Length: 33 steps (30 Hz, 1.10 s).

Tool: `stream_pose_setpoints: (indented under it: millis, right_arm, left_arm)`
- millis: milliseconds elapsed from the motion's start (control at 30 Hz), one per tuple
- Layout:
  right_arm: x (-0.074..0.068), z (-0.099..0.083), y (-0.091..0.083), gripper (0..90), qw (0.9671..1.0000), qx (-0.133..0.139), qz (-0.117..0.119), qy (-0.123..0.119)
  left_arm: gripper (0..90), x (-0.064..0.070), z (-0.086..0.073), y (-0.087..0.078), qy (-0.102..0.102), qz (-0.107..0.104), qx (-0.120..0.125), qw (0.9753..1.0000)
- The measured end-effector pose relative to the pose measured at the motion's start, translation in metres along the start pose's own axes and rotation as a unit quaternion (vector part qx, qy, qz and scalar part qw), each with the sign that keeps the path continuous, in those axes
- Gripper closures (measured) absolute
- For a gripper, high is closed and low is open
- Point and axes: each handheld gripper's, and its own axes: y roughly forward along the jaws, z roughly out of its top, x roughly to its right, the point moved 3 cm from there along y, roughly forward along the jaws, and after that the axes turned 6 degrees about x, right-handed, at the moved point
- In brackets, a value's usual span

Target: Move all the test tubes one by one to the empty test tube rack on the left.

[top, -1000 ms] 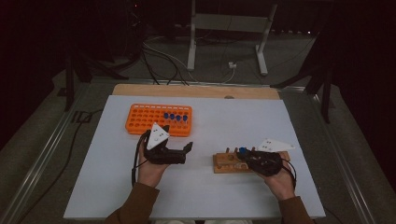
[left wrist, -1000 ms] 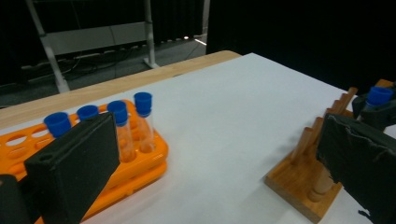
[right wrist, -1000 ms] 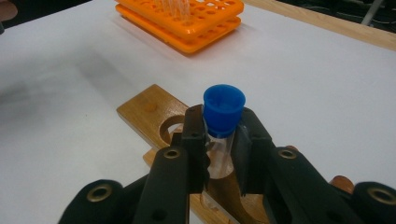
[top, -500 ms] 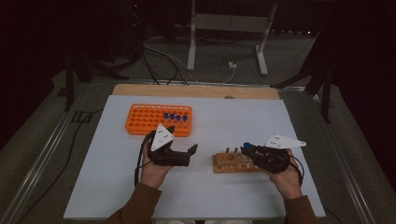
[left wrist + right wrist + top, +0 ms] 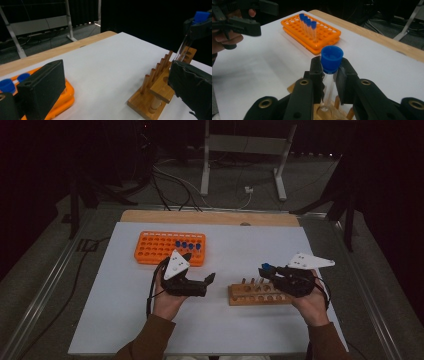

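Observation:
My right gripper (image 5: 329, 71) is shut on a clear test tube (image 5: 327, 87) just under its blue cap (image 5: 332, 58). The tube stands upright with its lower end at a hole of the wooden rack (image 5: 257, 293); whether it is inside the hole I cannot tell. In the high view the right gripper (image 5: 266, 270) hovers over the rack's right part. My left gripper (image 5: 209, 280) is open and holds nothing, just left of the wooden rack (image 5: 155, 85). An orange rack (image 5: 170, 247) with several blue-capped tubes (image 5: 187, 245) lies behind it.
The white table top (image 5: 125, 320) has bare room in front and at the right. A wooden strip (image 5: 210, 217) runs along the far edge. Beyond it stand a metal frame (image 5: 245, 150) and floor cables (image 5: 175, 185).
The right gripper has risen a little over the wooden rack with the tube in it. The left gripper has drifted slightly right, toward the rack.

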Motion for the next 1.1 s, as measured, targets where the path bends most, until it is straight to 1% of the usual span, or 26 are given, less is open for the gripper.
stream_pose_setpoints:
  millis: [167, 233, 400, 533, 667, 767, 833, 900, 1000, 1100]
  right_arm:
    - [-0.004, 0.013, 0.005, 77.1, 1.0000, 0.002, 0.003, -0.007]
    - [-0.006, 0.016, 0.009, 77.1, 1.0000, 0.003, 0.005, -0.007]
    - [-0.012, 0.024, 0.018, 77.0, 0.9999, 0.005, 0.011, -0.005]
    - [-0.016, 0.028, 0.026, 77.1, 0.9998, 0.007, 0.016, -0.005]
    - [-0.019, 0.031, 0.032, 77.1, 0.9997, 0.009, 0.021, 0.000]
    - [-0.022, 0.032, 0.037, 77.1, 0.9997, 0.009, 0.024, -0.001]
    - [-0.025, 0.034, 0.039, 77.0, 0.9996, 0.010, 0.027, 0.000]
    - [-0.027, 0.035, 0.040, 77.1, 0.9995, 0.012, 0.030, 0.001]
    - [-0.029, 0.035, 0.043, 77.1, 0.9994, 0.011, 0.034, 0.000]
    - [-0.031, 0.035, 0.045, 77.0, 0.9993, 0.009, 0.037, 0.001]
  left_arm:
    - [2.5, 0.005, 0.007, 0.007, 0.006, -0.007, -0.001, 1.0000]
    - [2.5, 0.008, 0.010, 0.011, 0.011, -0.010, 0.000, 0.9999]
    - [2.5, 0.015, 0.012, 0.022, 0.009, -0.022, 0.002, 0.9997]
    - [2.7, 0.022, 0.010, 0.031, 0.006, -0.031, -0.004, 0.9995]
    - [5.5, 0.030, 0.009, 0.037, 0.002, -0.041, -0.007, 0.9991]
    - [9.4, 0.036, 0.009, 0.041, 0.000, -0.051, -0.010, 0.9987]
    - [16.3, 0.039, 0.009, 0.043, 0.002, -0.054, -0.009, 0.9985]
    - [18.8, 0.042, 0.009, 0.046, 0.004, -0.057, -0.011, 0.9983]
    - [27.6, 0.046, 0.008, 0.049, 0.006, -0.059, -0.011, 0.9982]
    - [41.4, 0.049, 0.008, 0.050, 0.014, -0.065, -0.006, 0.9978]
